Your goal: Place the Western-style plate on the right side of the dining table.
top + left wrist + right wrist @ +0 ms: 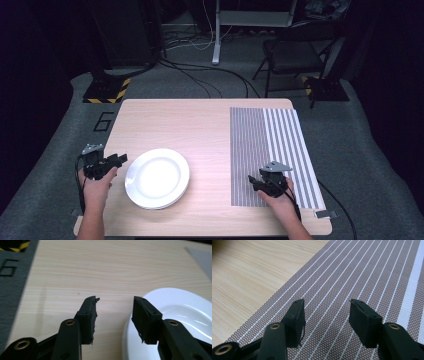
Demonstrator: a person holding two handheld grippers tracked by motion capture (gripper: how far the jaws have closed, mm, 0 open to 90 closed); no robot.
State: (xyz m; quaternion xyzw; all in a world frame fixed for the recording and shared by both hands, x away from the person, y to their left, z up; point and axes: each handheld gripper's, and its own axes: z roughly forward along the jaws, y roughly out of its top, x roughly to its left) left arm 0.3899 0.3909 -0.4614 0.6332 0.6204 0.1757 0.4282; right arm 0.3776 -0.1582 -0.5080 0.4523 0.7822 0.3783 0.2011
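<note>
A white plate [157, 178] lies on the wooden table [195, 130], toward its front left. My left gripper [120, 159] is just left of the plate's rim, held in a hand, jaws partly apart with nothing between them. In the left gripper view the left gripper [115, 315] hovers over bare wood, with the plate [180, 322] beside its right jaw. A striped brown and white placemat [272, 152] covers the table's right side. My right gripper [256, 181] sits over the mat's front left part. In the right gripper view the right gripper [327, 315] is open above the placemat [352, 282], holding nothing.
Beyond the table's far edge stand a black folding chair [295, 50], a white post [217, 30] and loose cables on grey carpet. A yellow and black striped base [106, 91] sits at the back left. A "6" marking [102, 121] lies on the floor beside the table.
</note>
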